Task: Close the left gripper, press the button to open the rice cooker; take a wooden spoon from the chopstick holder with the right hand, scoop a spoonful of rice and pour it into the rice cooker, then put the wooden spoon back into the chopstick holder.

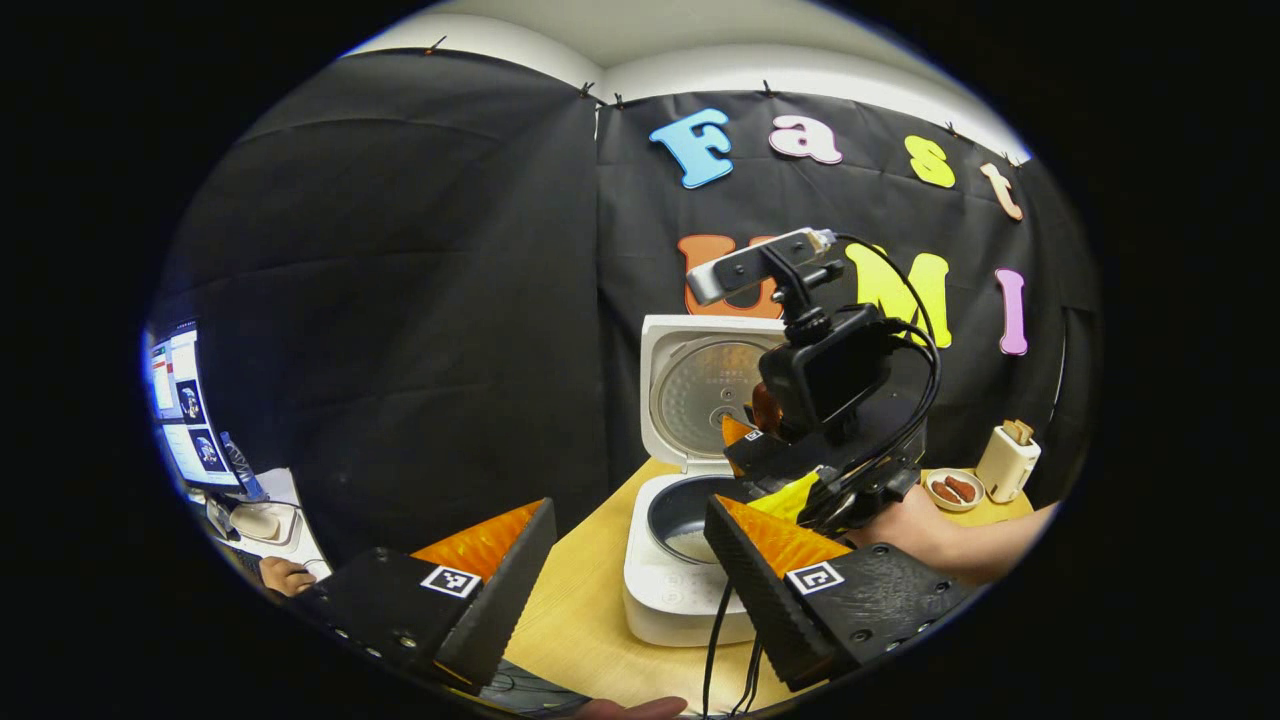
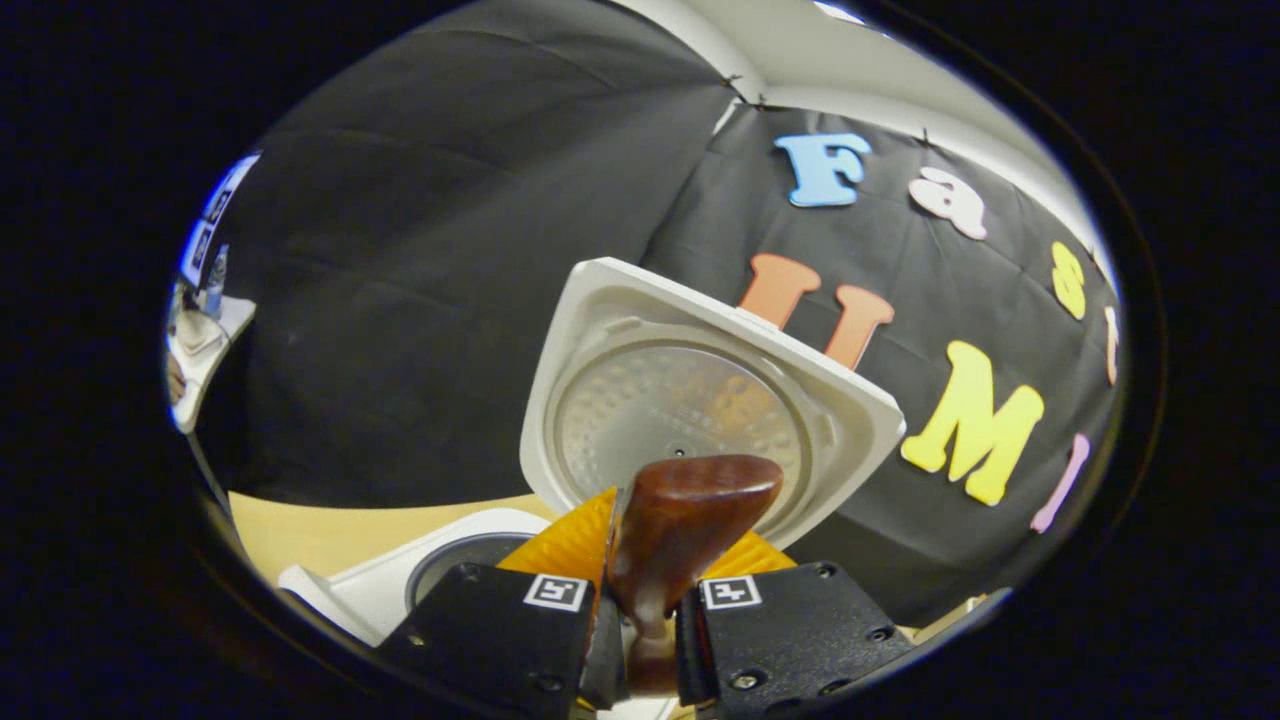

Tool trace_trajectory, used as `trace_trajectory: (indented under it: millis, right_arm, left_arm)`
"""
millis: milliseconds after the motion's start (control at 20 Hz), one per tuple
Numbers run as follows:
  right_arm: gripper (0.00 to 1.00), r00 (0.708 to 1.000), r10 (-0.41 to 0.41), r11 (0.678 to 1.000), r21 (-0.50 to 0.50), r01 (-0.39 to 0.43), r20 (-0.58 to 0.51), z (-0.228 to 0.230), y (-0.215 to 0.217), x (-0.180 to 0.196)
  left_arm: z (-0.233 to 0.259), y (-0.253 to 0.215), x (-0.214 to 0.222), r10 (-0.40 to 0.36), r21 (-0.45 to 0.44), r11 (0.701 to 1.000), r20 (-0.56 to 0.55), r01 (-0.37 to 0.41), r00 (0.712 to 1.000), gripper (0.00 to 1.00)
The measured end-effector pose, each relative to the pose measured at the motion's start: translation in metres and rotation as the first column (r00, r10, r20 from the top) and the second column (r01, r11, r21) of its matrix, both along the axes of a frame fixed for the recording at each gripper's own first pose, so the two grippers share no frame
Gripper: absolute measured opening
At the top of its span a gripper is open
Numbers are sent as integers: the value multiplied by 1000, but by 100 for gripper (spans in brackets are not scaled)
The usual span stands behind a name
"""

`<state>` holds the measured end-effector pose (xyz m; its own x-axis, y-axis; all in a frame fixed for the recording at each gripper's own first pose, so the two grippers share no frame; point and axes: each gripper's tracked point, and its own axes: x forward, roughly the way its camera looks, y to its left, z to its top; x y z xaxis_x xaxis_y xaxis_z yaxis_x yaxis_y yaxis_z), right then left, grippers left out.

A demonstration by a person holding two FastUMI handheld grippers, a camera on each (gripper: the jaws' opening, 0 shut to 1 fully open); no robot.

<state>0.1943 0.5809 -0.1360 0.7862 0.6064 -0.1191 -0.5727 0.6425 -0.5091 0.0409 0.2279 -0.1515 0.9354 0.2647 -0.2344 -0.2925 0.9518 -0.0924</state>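
The white rice cooker (image 1: 668,590) stands on the wooden table with its lid (image 1: 700,385) raised. Some white rice lies in its dark inner pot (image 1: 685,520). My left gripper (image 1: 630,590) is open in front of the cooker, its jaws wide apart with nothing between them. My right gripper (image 1: 790,470), held by a hand (image 1: 925,530), hovers over the pot's right side. In the right gripper view, the right gripper (image 2: 655,565) is shut on the handle of the wooden spoon (image 2: 690,505), whose brown bowl points up toward the lid (image 2: 700,400). A cream chopstick holder (image 1: 1007,462) stands at the far right.
A small dish (image 1: 953,489) with brown pieces sits beside the chopstick holder. Black cables (image 1: 715,640) hang across the cooker's front. A desk with a monitor (image 1: 180,410) and a person's hand (image 1: 283,575) lies off to the left, beyond the table edge.
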Motion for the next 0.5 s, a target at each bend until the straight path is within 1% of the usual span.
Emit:
trace_trajectory:
  millis: [150, 200, 250, 300, 400, 500]
  right_arm:
    - [28, 999, 23, 1000, -20, -23, 32, 5, 3, -2]
    - [28, 999, 26, 1000, -13, -25, 27, 6, 2, -4]
    - [28, 1000, 24, 1000, 14, -25, 7, 9, 1, -4]
    - [29, 999, 22, 998, 60, -20, -33, 12, -1, -3]
    - [28, 992, 23, 982, 187, 1, -127, 22, -9, 4]
    - [28, 973, 40, 947, 319, 35, -227, 35, -20, 10]
  left_arm:
    - [0, 0, -1, 4, -5, 1000, -2, -4, 1000, 95]
    - [1, 0, -2, 4, -5, 1000, -1, -4, 1000, 95]
    - [1, 0, -2, 5, -5, 1000, 1, -5, 1000, 95]
    - [2, 0, -2, 6, -4, 1000, 2, -6, 1000, 95]
    - [5, -1, -2, 5, 0, 1000, 6, -5, 1000, 95]
    - [6, -3, -3, 3, 8, 1000, 6, -3, 1000, 95]
